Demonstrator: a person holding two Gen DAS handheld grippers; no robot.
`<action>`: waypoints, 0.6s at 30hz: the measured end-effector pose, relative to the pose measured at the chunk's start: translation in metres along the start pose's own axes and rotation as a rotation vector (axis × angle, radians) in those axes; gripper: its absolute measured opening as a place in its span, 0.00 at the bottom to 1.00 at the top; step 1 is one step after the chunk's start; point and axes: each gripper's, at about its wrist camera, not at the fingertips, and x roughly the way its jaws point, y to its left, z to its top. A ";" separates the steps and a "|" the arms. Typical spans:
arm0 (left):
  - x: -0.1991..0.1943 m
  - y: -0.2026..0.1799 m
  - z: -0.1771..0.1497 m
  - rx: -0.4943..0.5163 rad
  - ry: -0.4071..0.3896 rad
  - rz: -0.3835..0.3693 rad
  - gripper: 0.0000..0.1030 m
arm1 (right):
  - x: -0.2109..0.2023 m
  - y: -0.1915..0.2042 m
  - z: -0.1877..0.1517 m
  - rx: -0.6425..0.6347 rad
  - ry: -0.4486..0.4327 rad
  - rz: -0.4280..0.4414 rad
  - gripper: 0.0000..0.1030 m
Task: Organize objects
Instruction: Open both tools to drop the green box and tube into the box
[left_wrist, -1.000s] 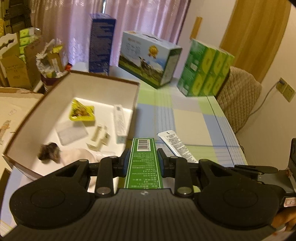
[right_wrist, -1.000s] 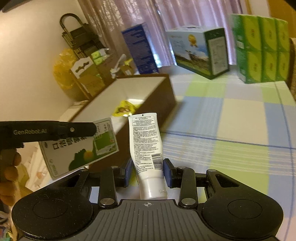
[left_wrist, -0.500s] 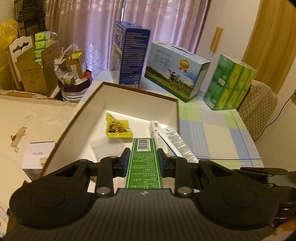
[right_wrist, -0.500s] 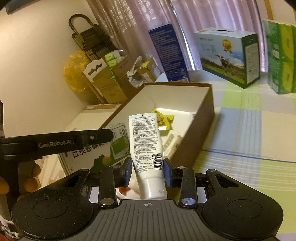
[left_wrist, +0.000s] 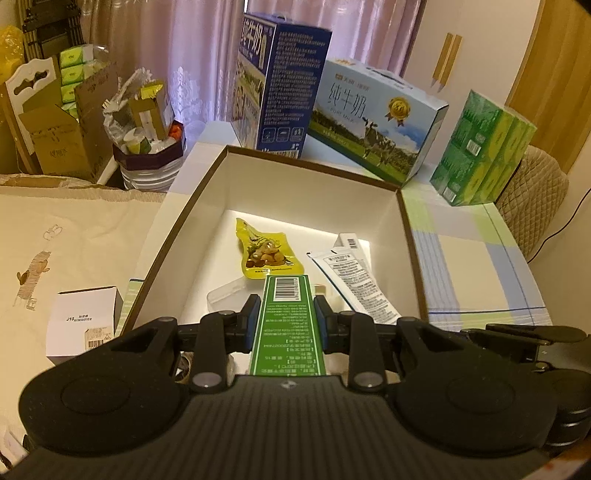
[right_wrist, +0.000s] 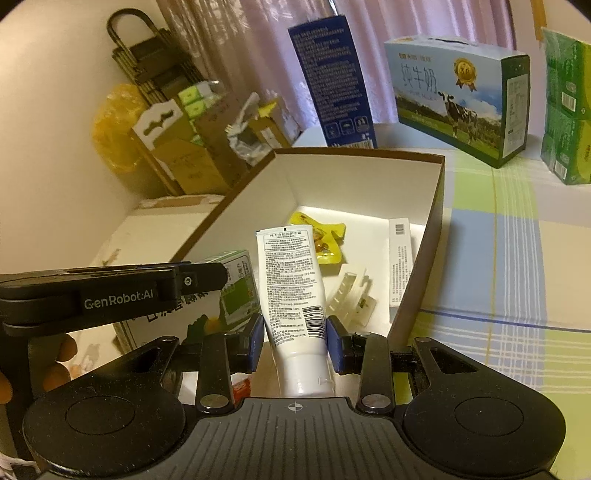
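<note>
My left gripper (left_wrist: 284, 317) is shut on a green carton (left_wrist: 288, 325) with a barcode, held over the near end of the open brown box (left_wrist: 314, 188). My right gripper (right_wrist: 294, 334) is shut on a white tube (right_wrist: 293, 295) and also hangs over that box (right_wrist: 432, 221); the tube (left_wrist: 351, 280) shows to the right in the left wrist view. The green carton (right_wrist: 229, 295) and left gripper body appear at left in the right wrist view. In the box lie a yellow snack pouch (left_wrist: 264, 251), a slim white carton (right_wrist: 399, 258) and a white clip (right_wrist: 351, 295).
A blue tall box (left_wrist: 284, 85), a milk carton case (left_wrist: 373, 122) and green tissue packs (left_wrist: 484, 147) stand behind the box on the checked tablecloth (left_wrist: 472, 273). A small white box (left_wrist: 85, 321) and cardboard clutter (left_wrist: 66, 125) lie to the left.
Both grippers have moved left and forward over the box with their loads; the box now fills the middle of both views. Neither grip has changed.
</note>
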 end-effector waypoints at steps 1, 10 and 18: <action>0.004 0.002 0.001 0.000 0.004 -0.001 0.25 | 0.003 0.000 0.000 0.000 0.003 -0.007 0.32; 0.040 0.015 0.018 0.009 0.025 -0.001 0.25 | 0.034 -0.004 0.014 0.023 0.031 -0.077 0.32; 0.071 0.024 0.031 0.025 0.061 0.005 0.35 | 0.052 -0.009 0.024 0.046 0.045 -0.127 0.32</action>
